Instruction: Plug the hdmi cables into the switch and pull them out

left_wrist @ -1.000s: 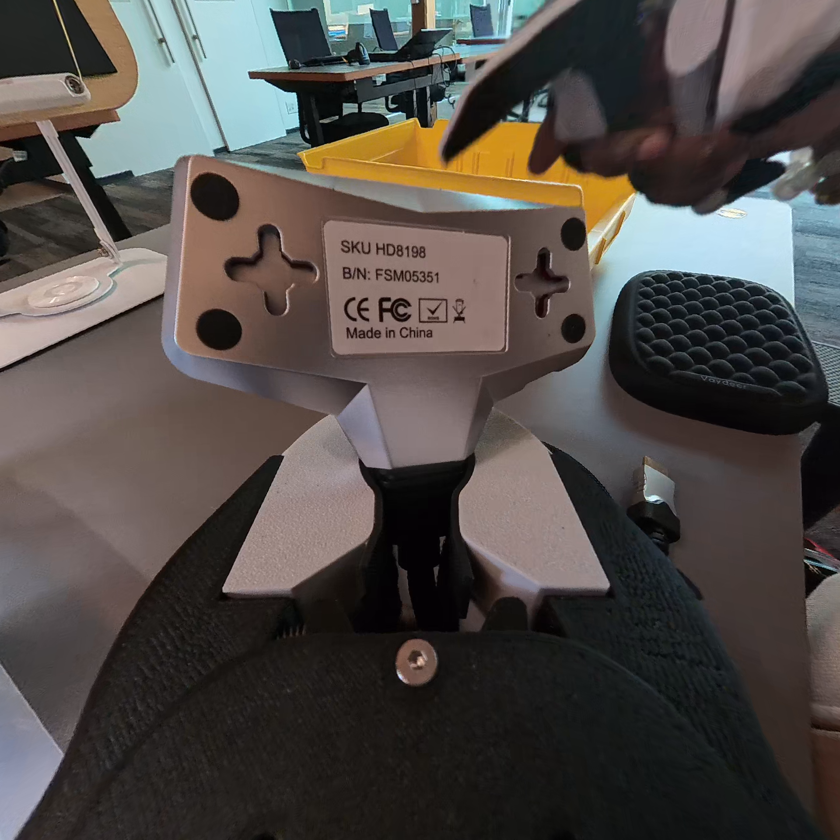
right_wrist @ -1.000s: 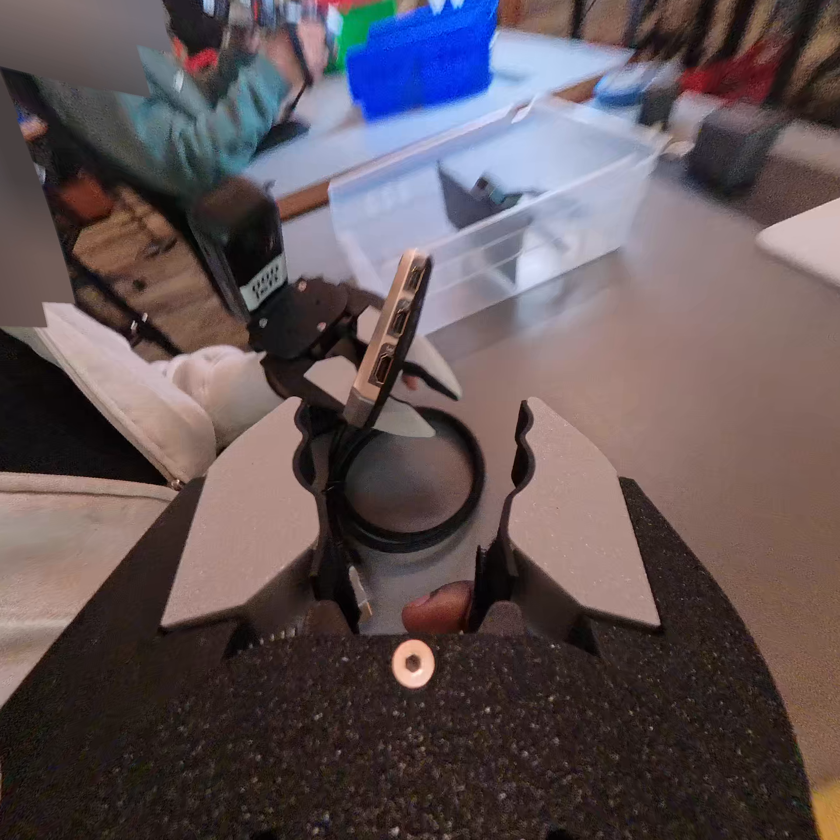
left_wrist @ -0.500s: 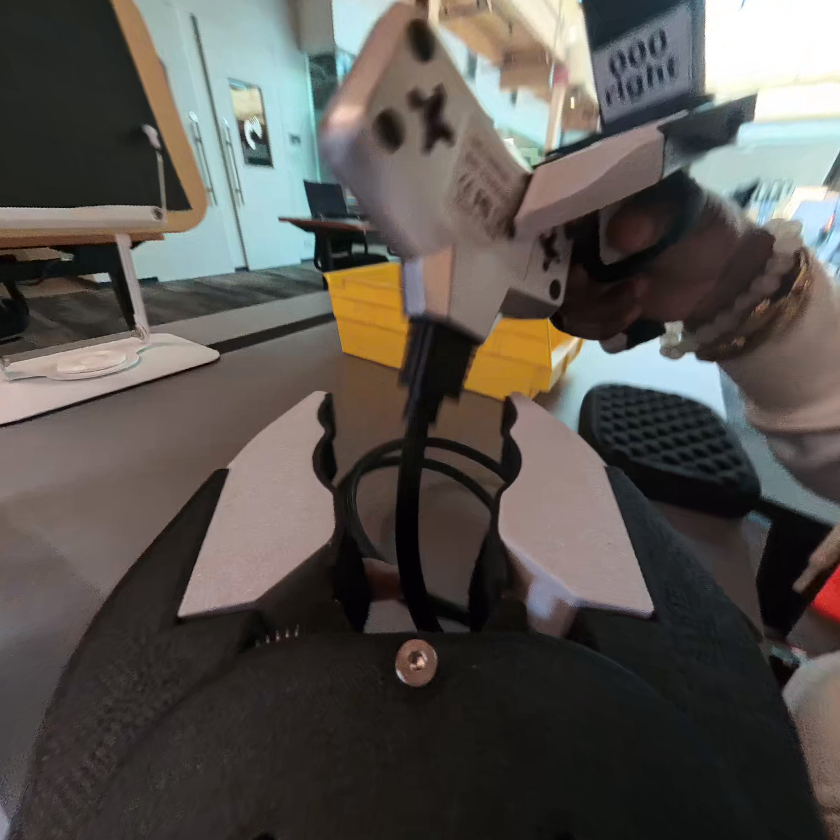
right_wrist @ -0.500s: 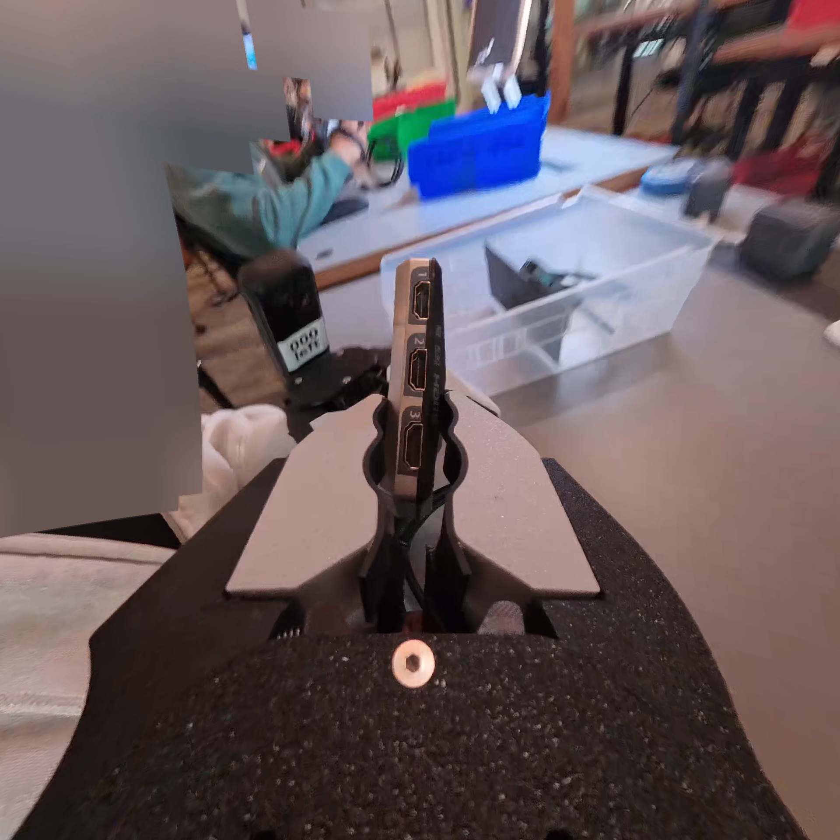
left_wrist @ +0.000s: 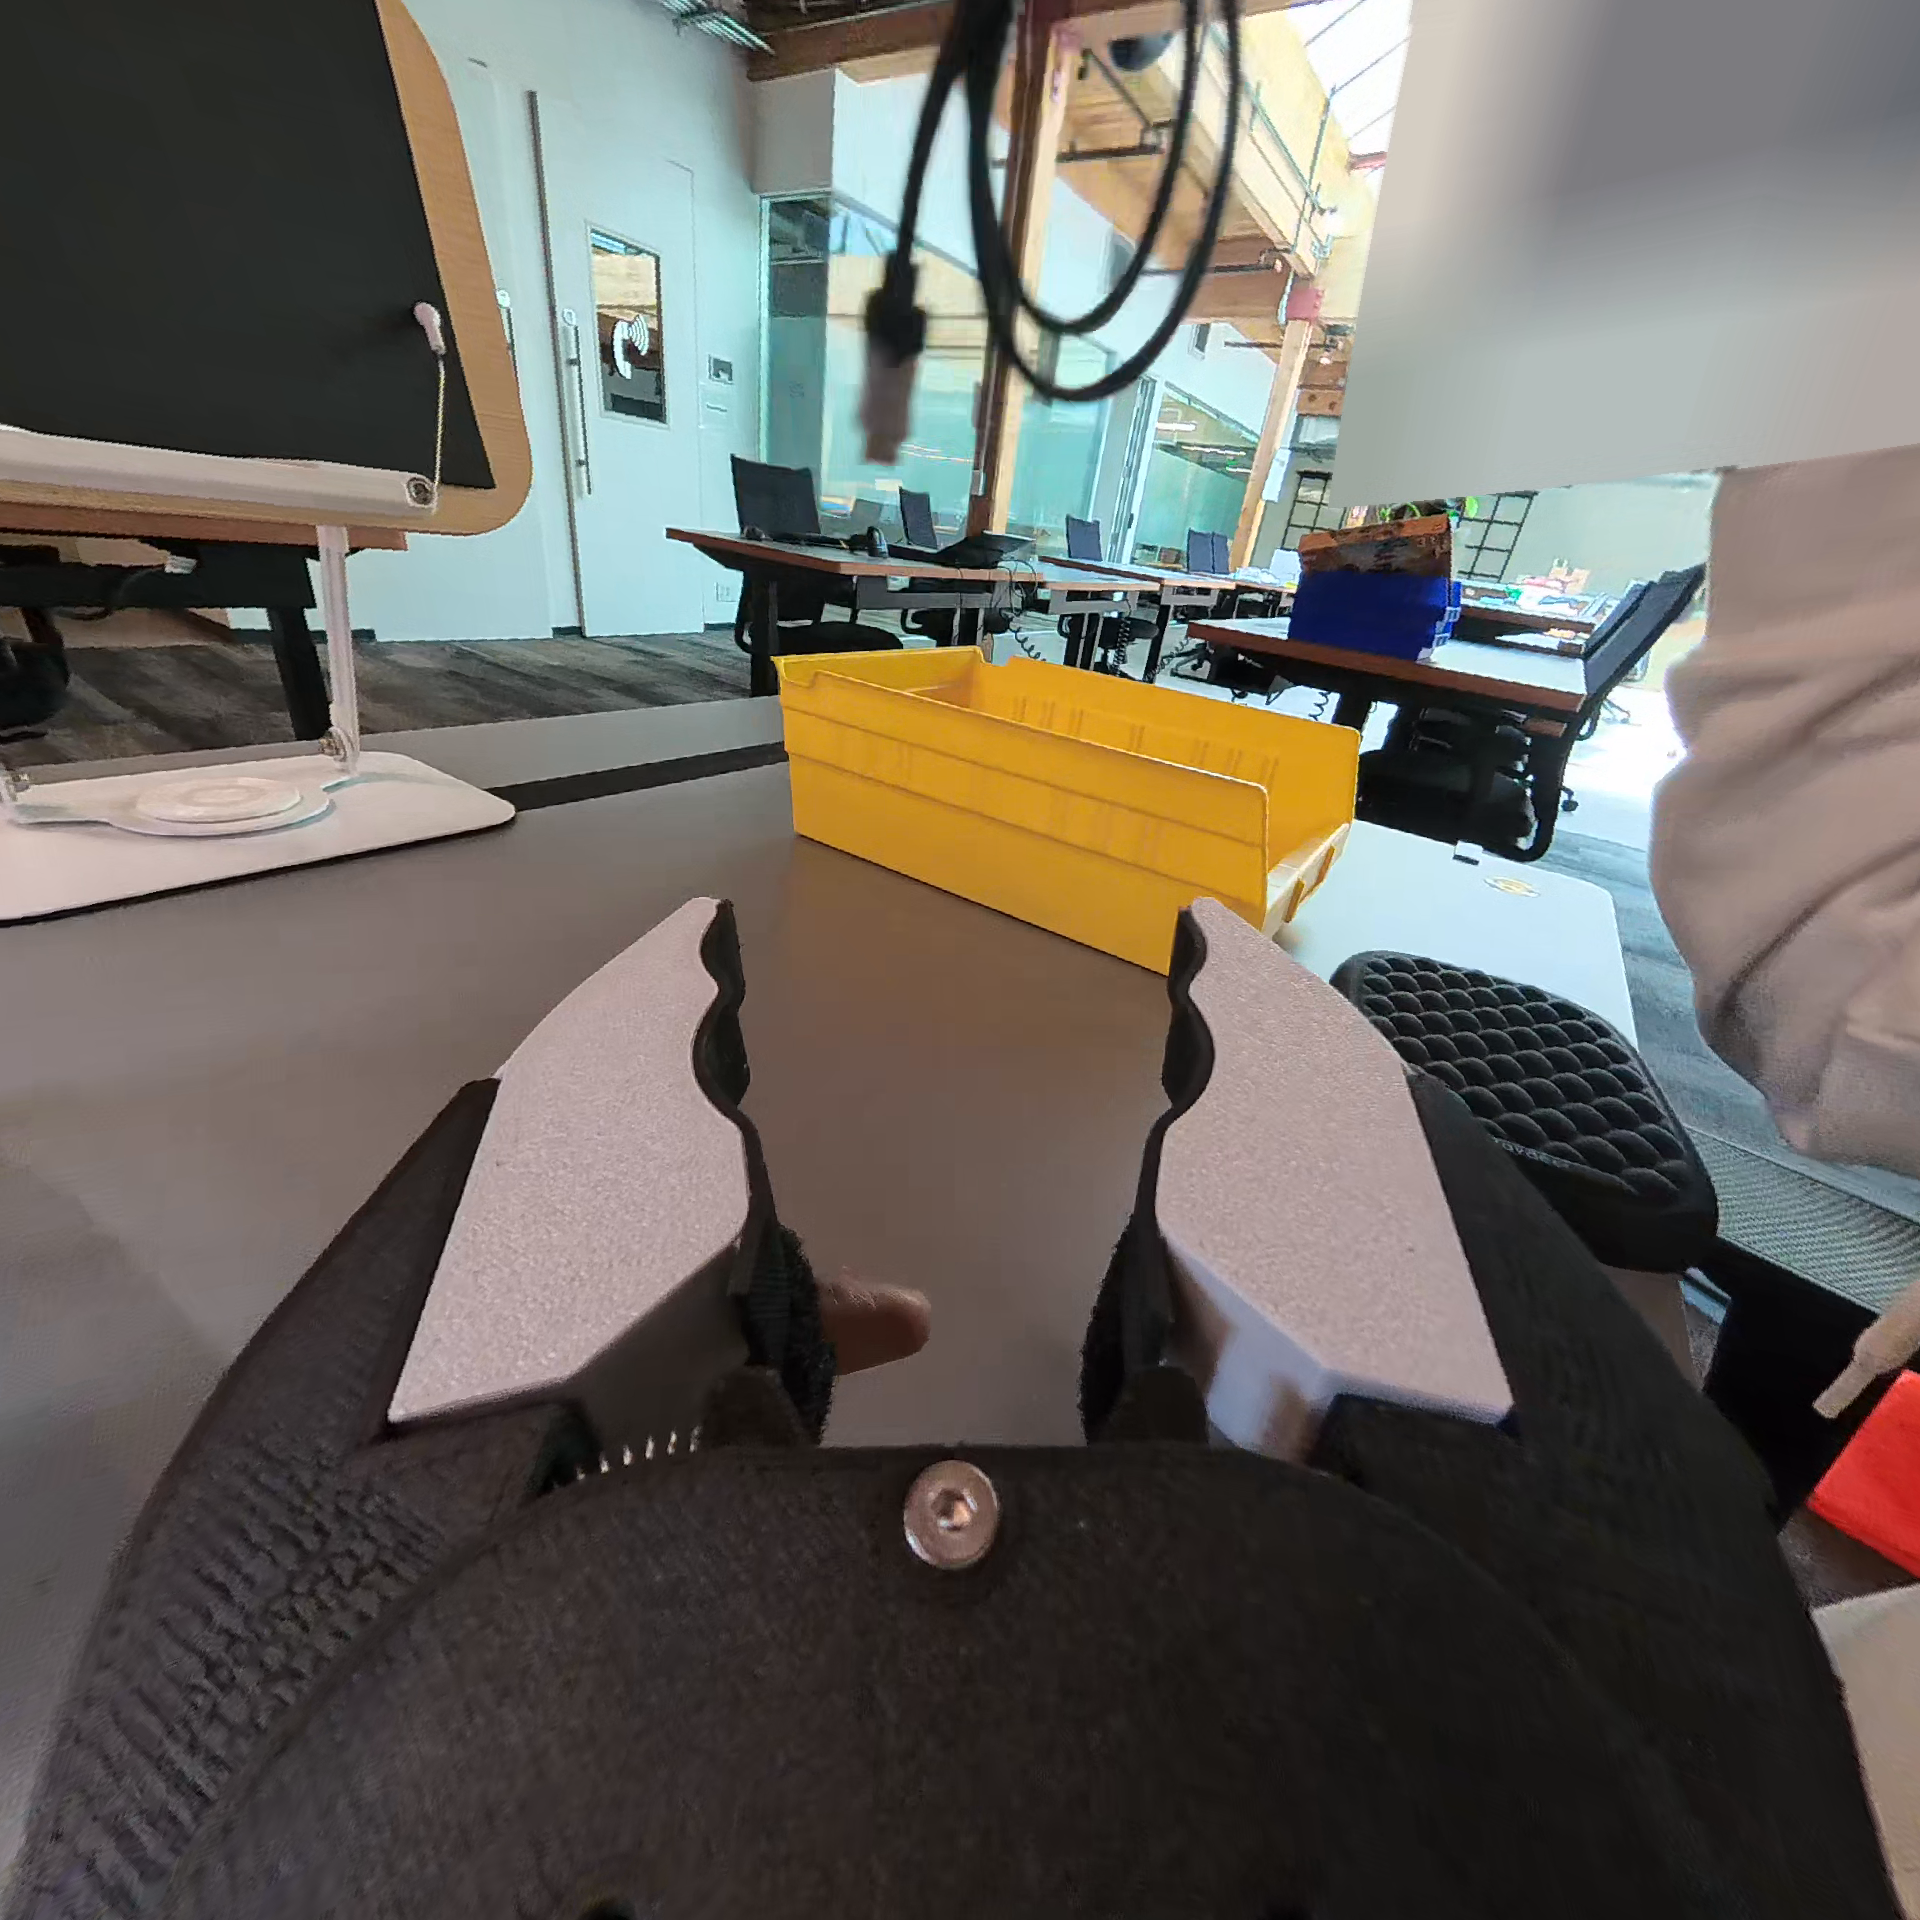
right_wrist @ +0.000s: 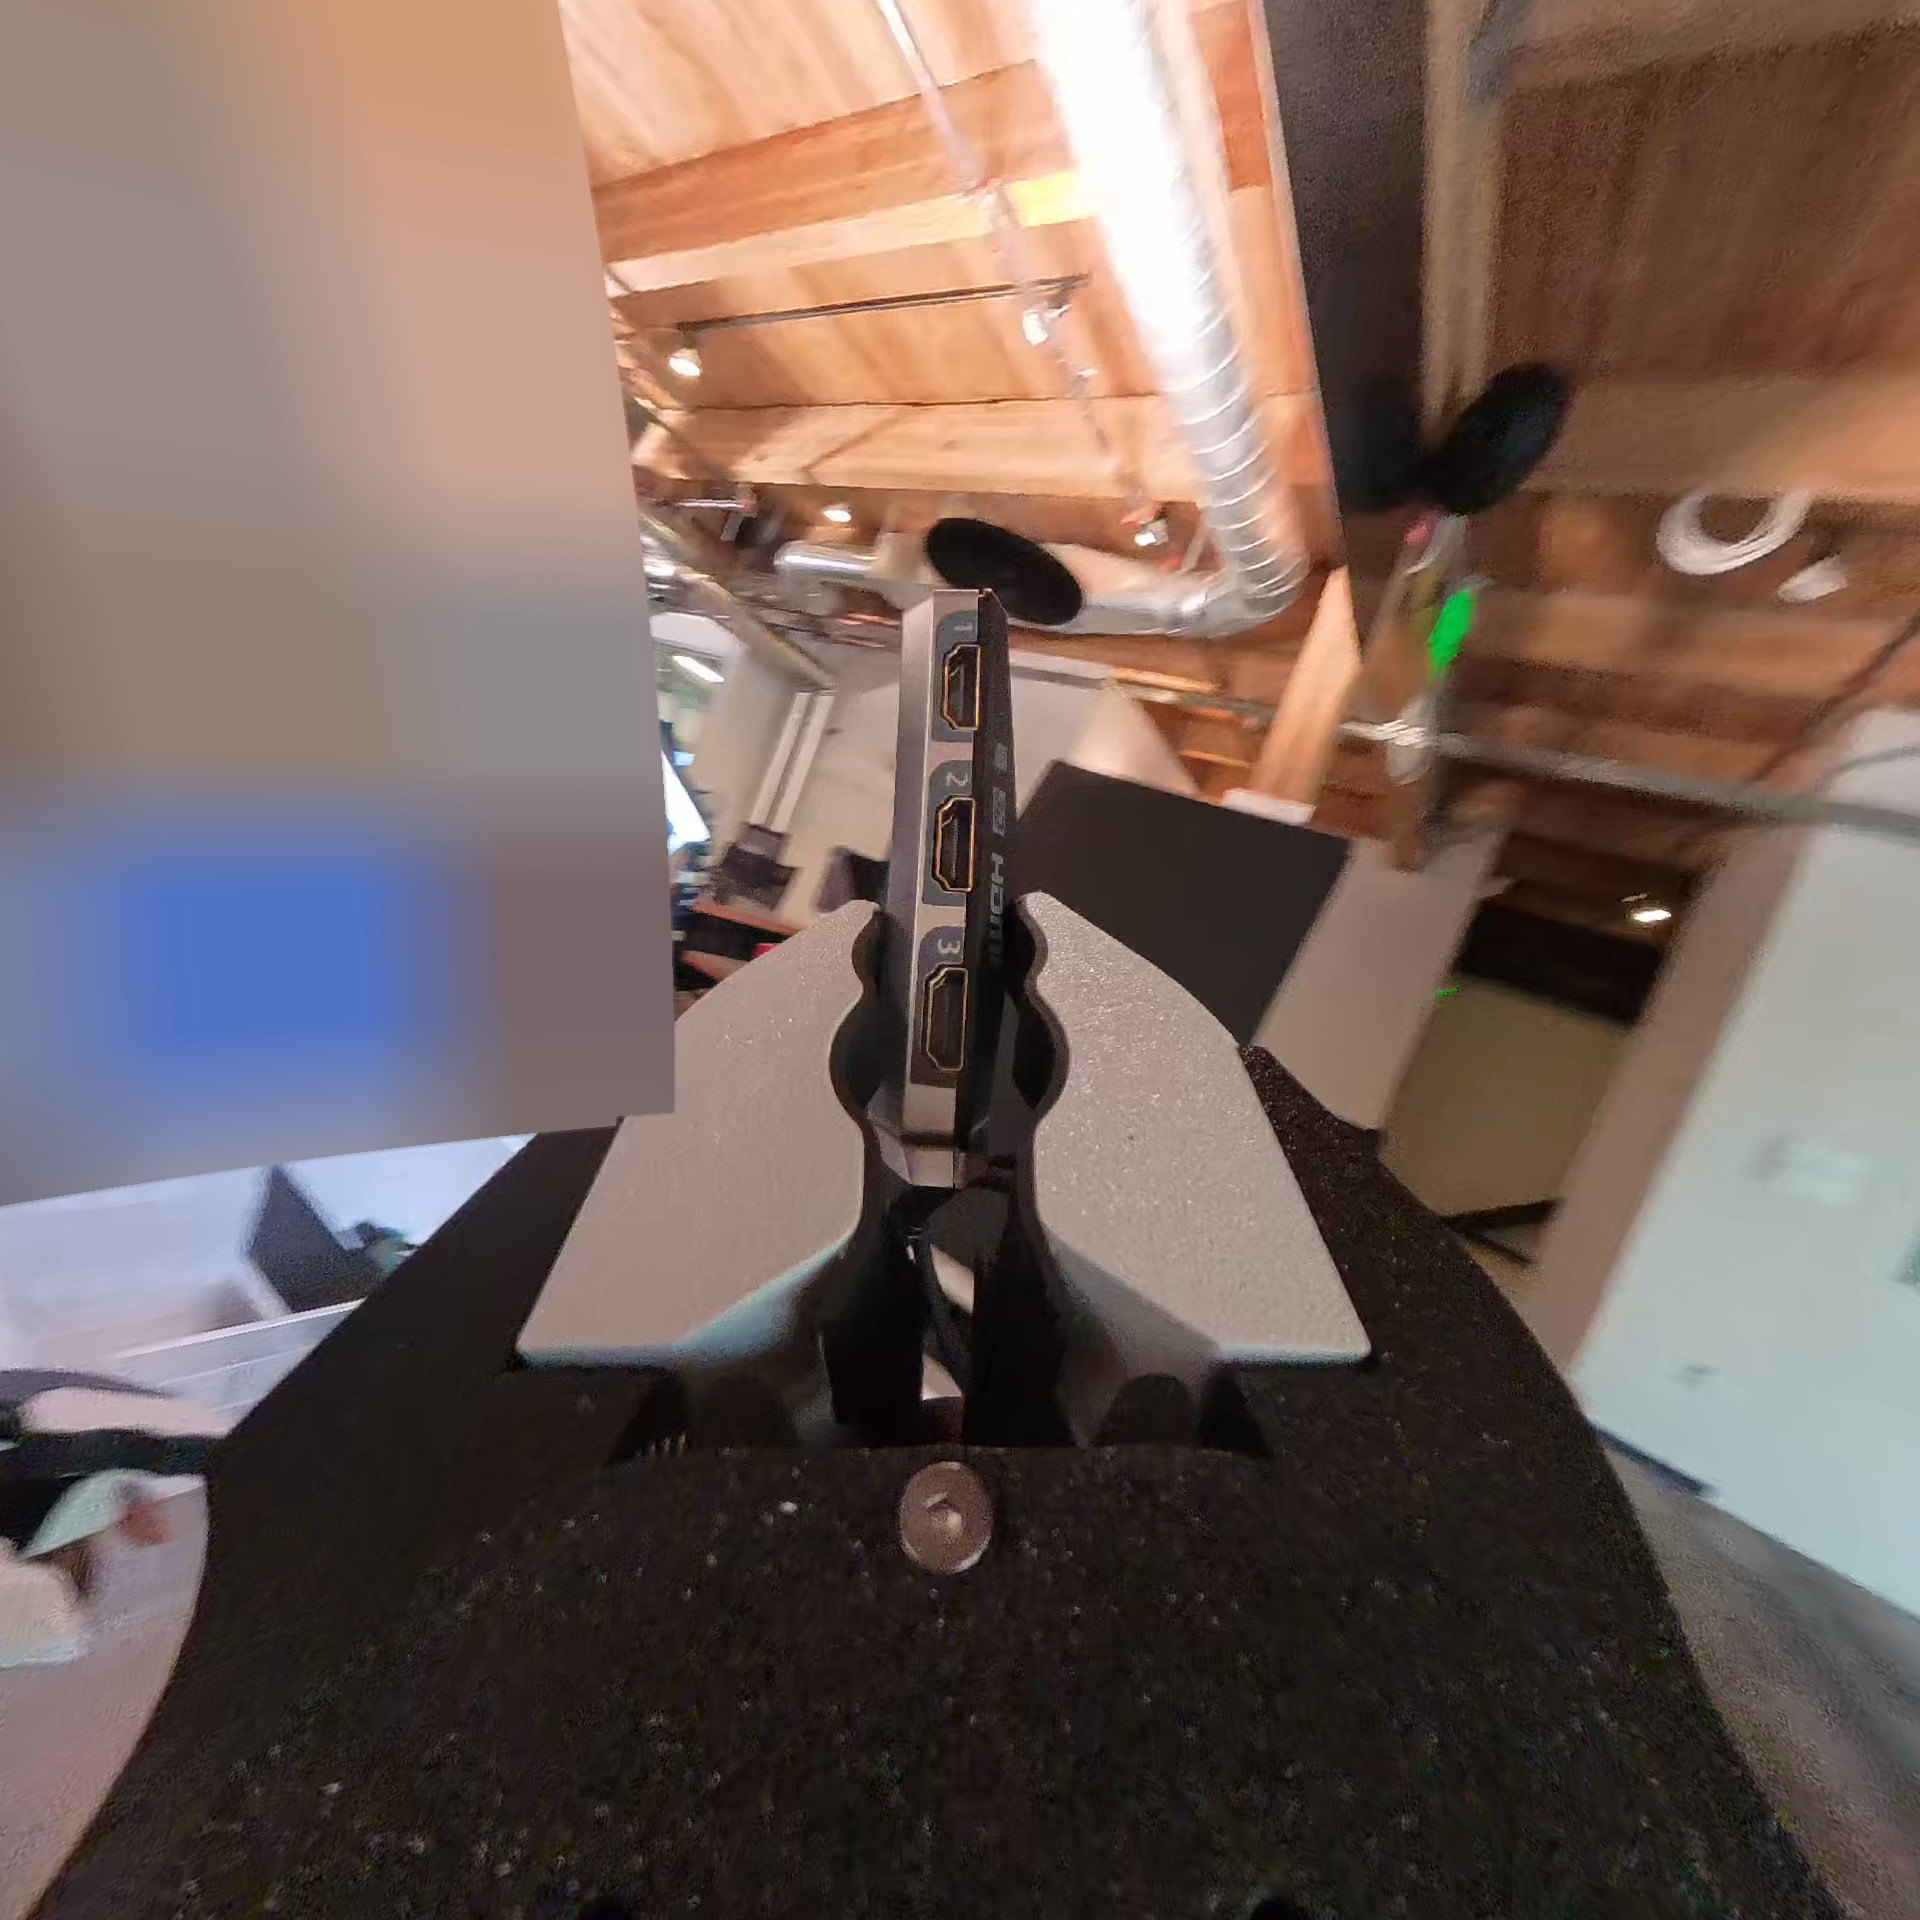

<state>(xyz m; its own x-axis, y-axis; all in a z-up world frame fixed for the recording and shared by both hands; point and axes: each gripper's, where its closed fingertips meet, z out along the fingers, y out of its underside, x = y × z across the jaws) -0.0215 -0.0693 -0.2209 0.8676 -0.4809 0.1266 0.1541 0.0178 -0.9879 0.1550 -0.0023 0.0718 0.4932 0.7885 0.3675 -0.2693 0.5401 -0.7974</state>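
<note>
My right gripper [right_wrist: 948, 925] is shut on the grey HDMI switch [right_wrist: 951, 790] and holds it upright, raised toward the ceiling. Its edge with three empty ports faces the camera. My left gripper [left_wrist: 956, 920] is open and empty, low over the dark table [left_wrist: 312, 1039]. In the left wrist view a black HDMI cable [left_wrist: 1039, 260] hangs in loops from above the frame, with its plug [left_wrist: 888, 364] dangling free in the air. The switch itself is out of the left wrist view.
A yellow bin [left_wrist: 1060, 800] stands on the table ahead of the left gripper. A black textured pad [left_wrist: 1517, 1091] lies at the right. A white lamp base [left_wrist: 229, 821] sits at the left. A person's pale sleeve [left_wrist: 1797, 831] is at the right edge.
The switch passed from my left gripper to my right, which shut on it and lifted it high. My left gripper opened and is empty; the cable now hangs above it.
</note>
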